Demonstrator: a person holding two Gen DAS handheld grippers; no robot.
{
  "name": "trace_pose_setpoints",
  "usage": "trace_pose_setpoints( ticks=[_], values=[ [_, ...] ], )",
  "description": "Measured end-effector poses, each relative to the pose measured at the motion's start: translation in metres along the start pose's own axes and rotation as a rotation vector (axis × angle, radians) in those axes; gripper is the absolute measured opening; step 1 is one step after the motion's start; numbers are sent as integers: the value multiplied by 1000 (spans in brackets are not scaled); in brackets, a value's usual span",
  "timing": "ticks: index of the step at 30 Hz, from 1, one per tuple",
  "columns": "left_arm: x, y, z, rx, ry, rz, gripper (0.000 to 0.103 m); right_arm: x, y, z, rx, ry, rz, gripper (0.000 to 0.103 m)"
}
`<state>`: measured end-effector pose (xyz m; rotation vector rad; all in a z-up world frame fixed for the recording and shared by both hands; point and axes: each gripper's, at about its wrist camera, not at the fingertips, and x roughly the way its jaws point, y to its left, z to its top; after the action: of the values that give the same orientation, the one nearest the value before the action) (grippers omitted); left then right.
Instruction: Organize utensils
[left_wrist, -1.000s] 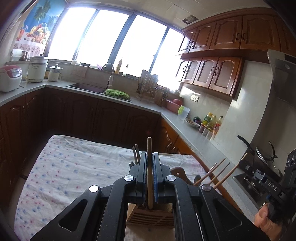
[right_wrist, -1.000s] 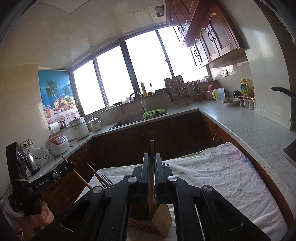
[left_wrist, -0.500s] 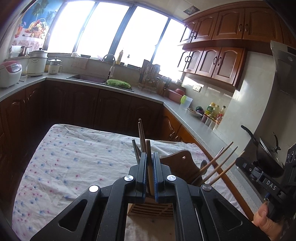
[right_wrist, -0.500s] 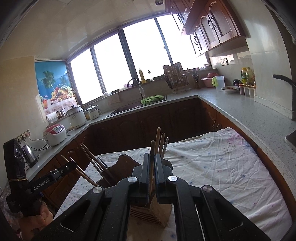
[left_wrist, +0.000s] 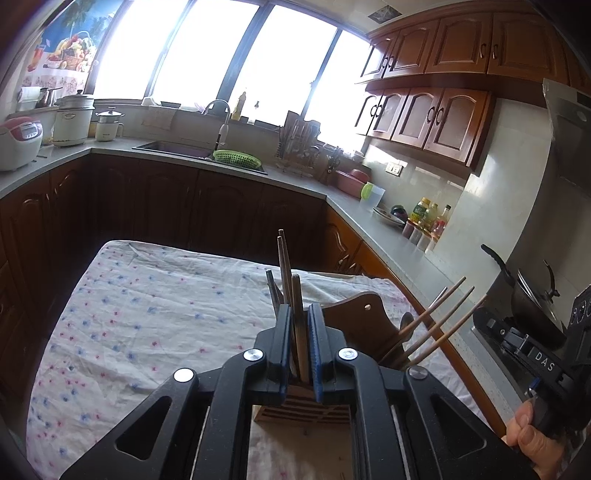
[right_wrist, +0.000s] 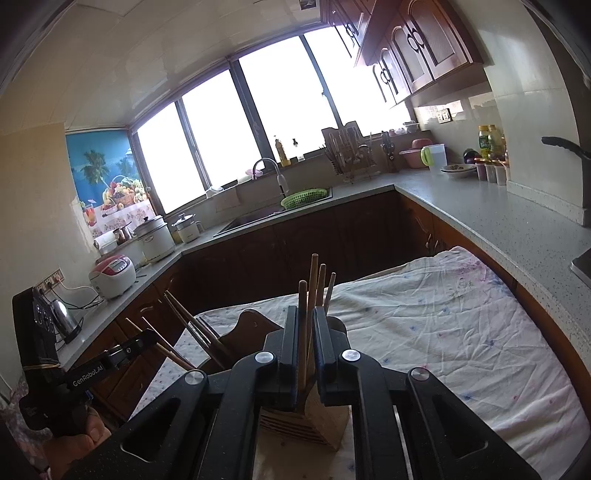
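A wooden utensil holder (left_wrist: 301, 408) stands on the floral-clothed table, right below both grippers; it also shows in the right wrist view (right_wrist: 314, 417). My left gripper (left_wrist: 298, 321) has its jaws slightly parted around a wooden chopstick (left_wrist: 296, 291) that stands in the holder beside other chopsticks and a metal utensil. My right gripper (right_wrist: 305, 325) likewise has a narrow gap around a wooden chopstick (right_wrist: 303, 299) in the holder. More chopsticks (left_wrist: 439, 321) lean out of the holder's dark wooden part (left_wrist: 360, 317).
The floral tablecloth (left_wrist: 155, 314) covers the table. Dark cabinets and a grey L-shaped counter (right_wrist: 480, 206) surround it, with sink, green basket (left_wrist: 236, 158), rice cookers (left_wrist: 18, 142), bottles and a black pot (left_wrist: 532, 299) on the stove at right.
Both grippers have come down with their chopsticks, which now stand in the holder. The jaws, clamped tight before, have opened a little around them.
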<state>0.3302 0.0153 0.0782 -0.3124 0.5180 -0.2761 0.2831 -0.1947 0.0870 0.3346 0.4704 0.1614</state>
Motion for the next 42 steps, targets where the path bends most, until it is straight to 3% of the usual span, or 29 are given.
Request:
trace_pose_setpoints(
  ticks=[2, 4, 7, 10, 11, 13, 30, 38, 42],
  values=[
    [-6, -1, 0, -4, -25, 14, 37, -3, -3, 1, 14, -6, -5, 21],
    [-12, -1, -2, -10, -36, 13, 44, -8, -7, 2, 26, -31, 6, 54],
    [-20, 0, -8, -21, -47, 21, 51, -20, -9, 2, 19, -79, -4, 68],
    [-29, 3, -17, -34, -51, 45, 72, -28, -9, -1, 26, -92, 7, 82],
    [-32, 3, -20, -33, -53, 50, 79, -30, -9, -3, 29, -95, 9, 83],
    [-38, 3, -27, -30, -55, 68, 81, -35, -9, -8, 25, -96, 13, 86],
    [-112, -1, -80, -37, -30, 89, 84, -75, -9, -61, 68, -25, 44, 91],
    [-171, -1, -114, -85, -59, 108, 89, -120, -4, -83, 72, -54, 70, 95],
    [-193, -8, -133, -45, -60, 113, 89, -138, -4, -99, 69, -69, 73, 97]
  ],
)
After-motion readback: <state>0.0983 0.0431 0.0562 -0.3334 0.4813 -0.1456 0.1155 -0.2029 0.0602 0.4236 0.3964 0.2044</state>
